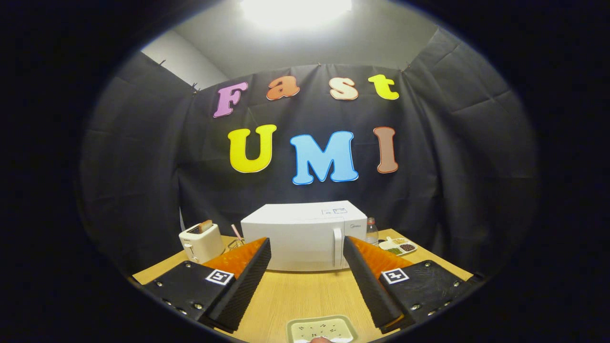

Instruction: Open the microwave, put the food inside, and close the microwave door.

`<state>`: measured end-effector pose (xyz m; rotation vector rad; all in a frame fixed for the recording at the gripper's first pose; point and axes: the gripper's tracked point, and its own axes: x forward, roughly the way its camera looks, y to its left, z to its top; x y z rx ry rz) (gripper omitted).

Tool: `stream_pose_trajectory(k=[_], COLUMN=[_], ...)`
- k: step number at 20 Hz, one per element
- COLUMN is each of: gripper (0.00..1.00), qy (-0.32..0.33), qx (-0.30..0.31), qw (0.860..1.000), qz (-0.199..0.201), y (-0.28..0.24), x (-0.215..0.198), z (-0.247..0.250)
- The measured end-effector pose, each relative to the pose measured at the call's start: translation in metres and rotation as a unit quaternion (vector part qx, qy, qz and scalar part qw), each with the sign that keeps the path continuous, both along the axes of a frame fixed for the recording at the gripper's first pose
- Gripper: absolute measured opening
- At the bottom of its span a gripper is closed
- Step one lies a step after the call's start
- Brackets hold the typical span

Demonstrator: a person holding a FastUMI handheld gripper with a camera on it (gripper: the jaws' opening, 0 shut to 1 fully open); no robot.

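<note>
Nearest, a small tray of food [322, 329] lies on the wooden table [305, 295] between the fingers of the gripper [307, 248], which is spread wide and grasps nothing. Beyond the fingertips stands the white microwave [304, 236], door closed, handle toward the right finger. Past the left finger sits a toaster [200, 242]; past the right, a bottle [371, 231] and a divided dish [398, 246].
</note>
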<state>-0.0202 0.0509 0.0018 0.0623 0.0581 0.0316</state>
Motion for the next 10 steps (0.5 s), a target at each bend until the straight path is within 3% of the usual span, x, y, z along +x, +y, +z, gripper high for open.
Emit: stream_pose_trajectory(k=[10], gripper=[0.97], qy=[0.002], qx=[-0.009], qw=[1.000], qz=[-0.012], y=[-0.003], x=[-0.020], z=[0.001])
